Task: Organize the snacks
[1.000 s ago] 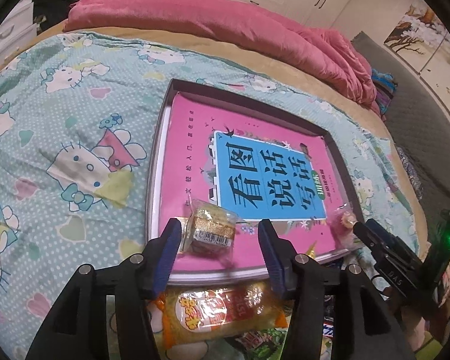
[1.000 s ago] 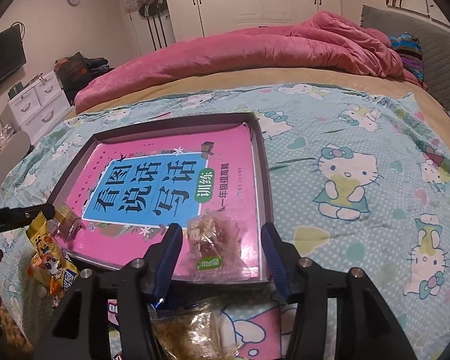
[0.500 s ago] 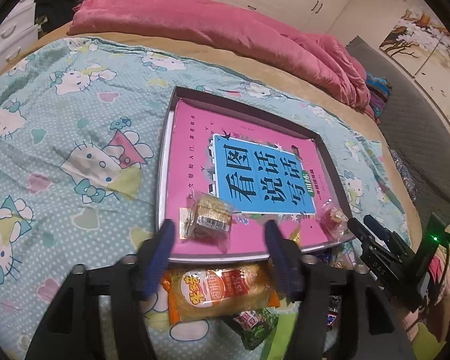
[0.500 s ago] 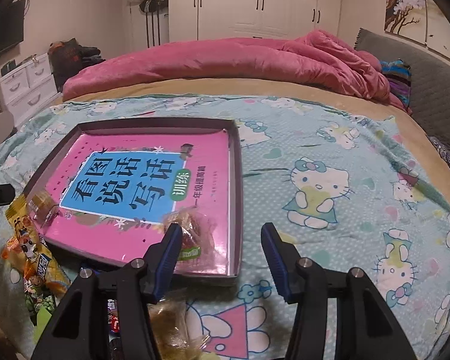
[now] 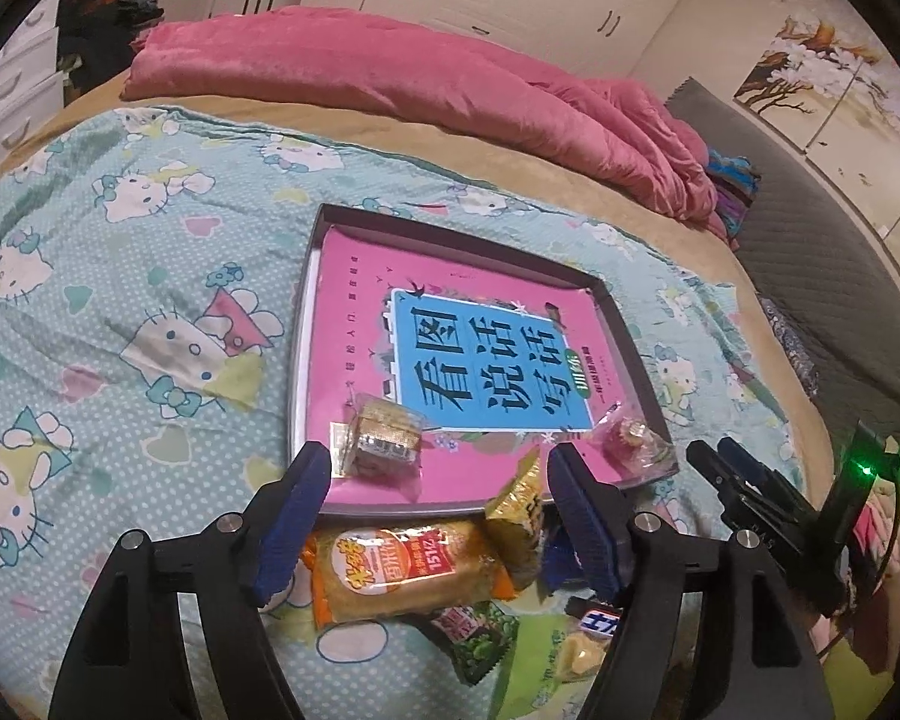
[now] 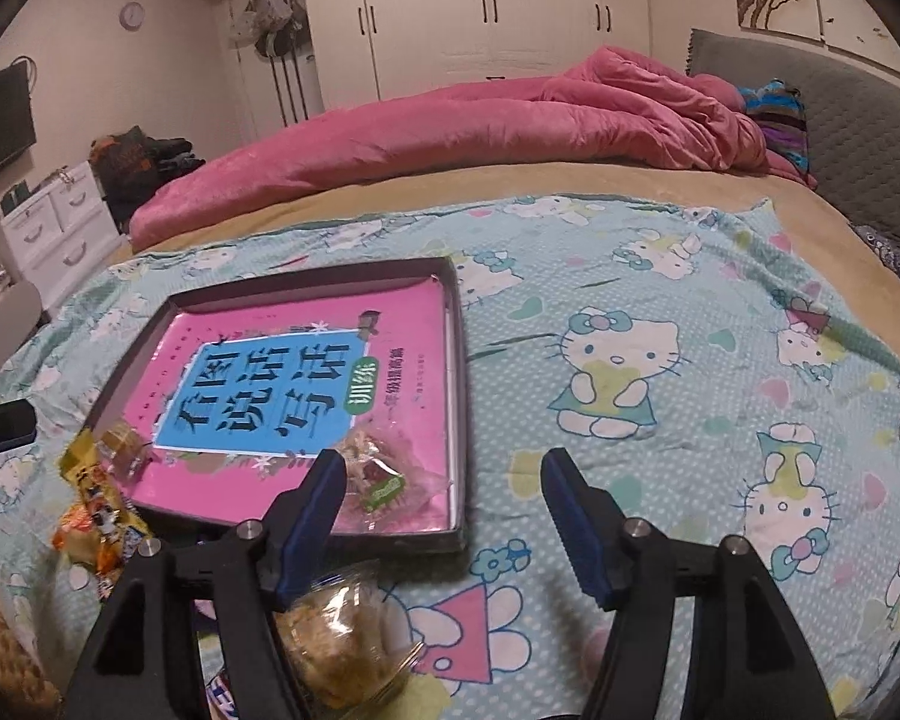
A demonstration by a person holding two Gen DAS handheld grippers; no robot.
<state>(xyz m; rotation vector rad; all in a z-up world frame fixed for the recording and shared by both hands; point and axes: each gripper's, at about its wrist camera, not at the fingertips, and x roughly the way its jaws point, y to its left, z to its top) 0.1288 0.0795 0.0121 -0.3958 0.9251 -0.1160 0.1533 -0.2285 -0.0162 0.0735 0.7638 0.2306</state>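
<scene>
Crinkly orange snack packet (image 5: 405, 567) beside the tray (image 5: 624, 336) looks light, probably slippery; pinch mid-body. Left claw (image 5: 441, 498) and right claw (image 6: 444, 501) opening, empty.

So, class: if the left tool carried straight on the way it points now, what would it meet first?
Probably the orange snack packet lying just before the tray. The left tool, jaws opening with nothing between them, hangs above it; depth is uncertain.

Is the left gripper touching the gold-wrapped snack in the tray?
Apart. Left wrist view: left gripper, jaws opening, stands short of the gold-wrapped snack, pink book cover between.
</scene>
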